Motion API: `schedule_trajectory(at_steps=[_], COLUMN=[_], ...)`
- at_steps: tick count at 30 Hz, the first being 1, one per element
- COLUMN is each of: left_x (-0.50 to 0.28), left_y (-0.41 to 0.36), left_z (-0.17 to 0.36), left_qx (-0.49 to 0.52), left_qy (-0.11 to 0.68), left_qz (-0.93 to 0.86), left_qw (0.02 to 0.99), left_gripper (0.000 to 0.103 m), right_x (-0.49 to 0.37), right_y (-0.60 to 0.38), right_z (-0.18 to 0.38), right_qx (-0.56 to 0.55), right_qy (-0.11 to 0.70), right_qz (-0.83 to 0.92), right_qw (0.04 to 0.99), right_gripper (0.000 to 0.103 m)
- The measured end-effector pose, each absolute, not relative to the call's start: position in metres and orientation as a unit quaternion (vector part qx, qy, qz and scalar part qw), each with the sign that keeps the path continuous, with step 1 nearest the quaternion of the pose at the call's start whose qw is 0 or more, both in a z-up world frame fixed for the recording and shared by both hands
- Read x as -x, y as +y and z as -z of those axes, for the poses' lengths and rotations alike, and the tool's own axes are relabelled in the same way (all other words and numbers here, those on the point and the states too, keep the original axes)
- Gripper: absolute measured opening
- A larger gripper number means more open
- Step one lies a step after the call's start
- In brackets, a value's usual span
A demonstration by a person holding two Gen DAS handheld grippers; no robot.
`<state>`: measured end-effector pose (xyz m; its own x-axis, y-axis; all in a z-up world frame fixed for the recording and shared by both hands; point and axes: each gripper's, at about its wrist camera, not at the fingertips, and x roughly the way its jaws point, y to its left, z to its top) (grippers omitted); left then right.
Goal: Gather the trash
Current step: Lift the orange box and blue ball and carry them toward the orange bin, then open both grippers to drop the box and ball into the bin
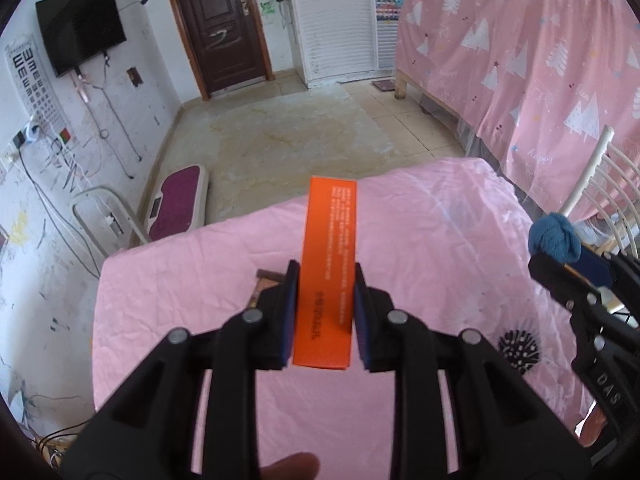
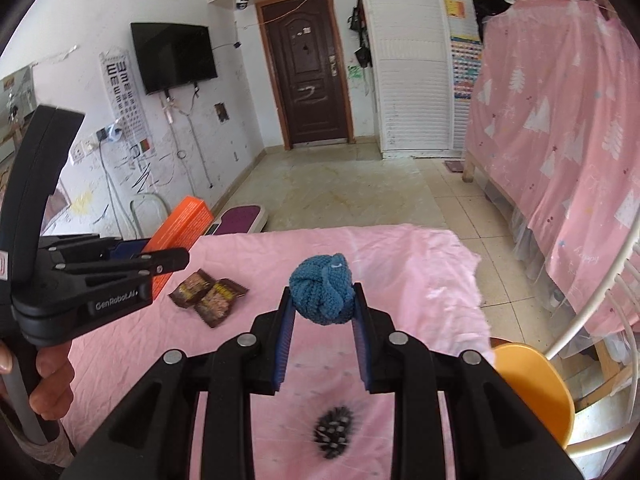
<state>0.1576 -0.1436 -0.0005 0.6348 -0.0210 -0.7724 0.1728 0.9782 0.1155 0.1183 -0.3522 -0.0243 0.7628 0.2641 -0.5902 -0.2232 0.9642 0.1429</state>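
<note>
My left gripper (image 1: 325,276) pinches the orange box (image 1: 327,264) by its long sides, lifted above the pink table (image 1: 168,280) so it can be carried off, I judge, to wherever the trash goes. My right gripper (image 2: 323,300) squeezes the blue knitted ball (image 2: 322,290) at the fingertips, also in the air. Two brown wrappers (image 2: 208,294) lie on the cloth between the grippers, not yet collected.
</note>
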Motion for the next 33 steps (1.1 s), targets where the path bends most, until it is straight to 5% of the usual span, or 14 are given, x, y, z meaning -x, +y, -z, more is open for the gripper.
schedule_trajectory(at_steps=[33], left_x=[-0.118], left_y=[-0.375], left_z=[0.017], left_qx=[-0.185], left_qy=[0.407], left_qz=[0.266], left_qw=[0.854], left_gripper=[0.023], right_x=[-0.073], right_y=[-0.575], right_z=[0.064], right_qx=[-0.145], right_qy=[0.304], right_qz=[0.026], right_qw=[0.941], right_gripper=[0.017])
